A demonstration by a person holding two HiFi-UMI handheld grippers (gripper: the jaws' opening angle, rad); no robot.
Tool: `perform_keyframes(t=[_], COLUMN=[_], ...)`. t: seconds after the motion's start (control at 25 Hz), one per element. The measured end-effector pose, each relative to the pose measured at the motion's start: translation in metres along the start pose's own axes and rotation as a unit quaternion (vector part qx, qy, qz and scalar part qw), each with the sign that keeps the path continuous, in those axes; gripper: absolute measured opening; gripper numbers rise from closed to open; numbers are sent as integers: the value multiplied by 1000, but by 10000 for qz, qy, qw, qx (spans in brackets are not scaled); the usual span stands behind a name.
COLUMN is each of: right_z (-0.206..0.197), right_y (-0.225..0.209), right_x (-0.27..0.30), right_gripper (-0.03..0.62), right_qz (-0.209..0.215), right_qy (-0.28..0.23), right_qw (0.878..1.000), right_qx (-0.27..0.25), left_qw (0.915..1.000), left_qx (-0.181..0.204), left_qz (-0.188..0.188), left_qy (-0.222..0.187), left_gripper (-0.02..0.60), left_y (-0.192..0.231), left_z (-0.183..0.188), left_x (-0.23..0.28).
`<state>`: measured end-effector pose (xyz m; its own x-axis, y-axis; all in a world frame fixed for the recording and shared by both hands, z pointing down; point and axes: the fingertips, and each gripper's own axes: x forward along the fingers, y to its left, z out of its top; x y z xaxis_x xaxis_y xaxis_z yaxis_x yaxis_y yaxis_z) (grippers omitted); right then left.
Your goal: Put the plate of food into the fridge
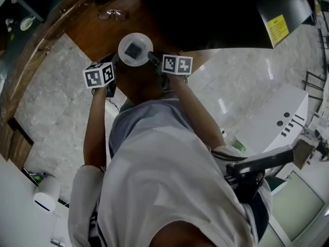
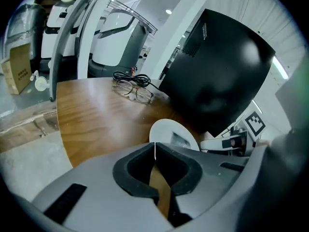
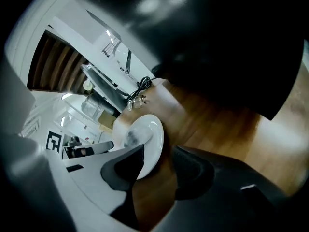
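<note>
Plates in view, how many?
1. A white plate holding a dark item sits on the wooden table near its edge, right beside the black box. The box could hide others behind it.

The plate [image 3: 148,134] is being partly hidden by a jaw of the right gripper [image 3: 158,154], and its food [image 3: 131,138] is being blurred beyond telling.

A round white plate [image 1: 125,44] bearing a small dark-grey piece of food [image 1: 133,50] at its centre is seen lying flat on the brown wooden tabletop [image 2: 91,124], near its edge, just beside the large glossy black fridge [image 2: 217,76]
</note>
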<state>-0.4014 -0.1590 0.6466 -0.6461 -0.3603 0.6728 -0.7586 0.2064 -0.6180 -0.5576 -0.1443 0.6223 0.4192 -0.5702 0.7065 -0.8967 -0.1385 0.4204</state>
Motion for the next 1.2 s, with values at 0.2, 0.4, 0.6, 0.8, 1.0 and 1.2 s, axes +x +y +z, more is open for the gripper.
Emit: perform_keyframes(t=[0.2, 0.4, 0.6, 0.8, 1.0, 1.2], right_z=[3, 4, 7, 10, 6, 4], right_y=[-2, 3, -2, -6, -7, -4], right_x=[7, 10, 11, 13, 16, 15], right_gripper=[166, 166, 153, 129, 54, 43], right_qz=[183, 412, 506, 631, 865, 1132], right_qy=[14, 77, 67, 119, 153, 55], right_qw=[9998, 9991, 9986, 9968, 9846, 9743], right_qx=[50, 79, 160, 476, 1513, 1947], left_qw=[9986, 9926, 9907, 9889, 9899, 9924], left_qx=[199, 419, 370, 155, 534, 435], left_qz=[-273, -614, -793, -1036, -866, -815], left_qy=[411, 963, 1040, 1053, 988, 815], left_gripper=[20, 20, 20, 20, 18, 18], left_y=[9, 4, 5, 5, 4, 6], left_z=[9, 4, 12, 15, 17, 21], left_x=[21, 36, 46, 49, 51, 52])
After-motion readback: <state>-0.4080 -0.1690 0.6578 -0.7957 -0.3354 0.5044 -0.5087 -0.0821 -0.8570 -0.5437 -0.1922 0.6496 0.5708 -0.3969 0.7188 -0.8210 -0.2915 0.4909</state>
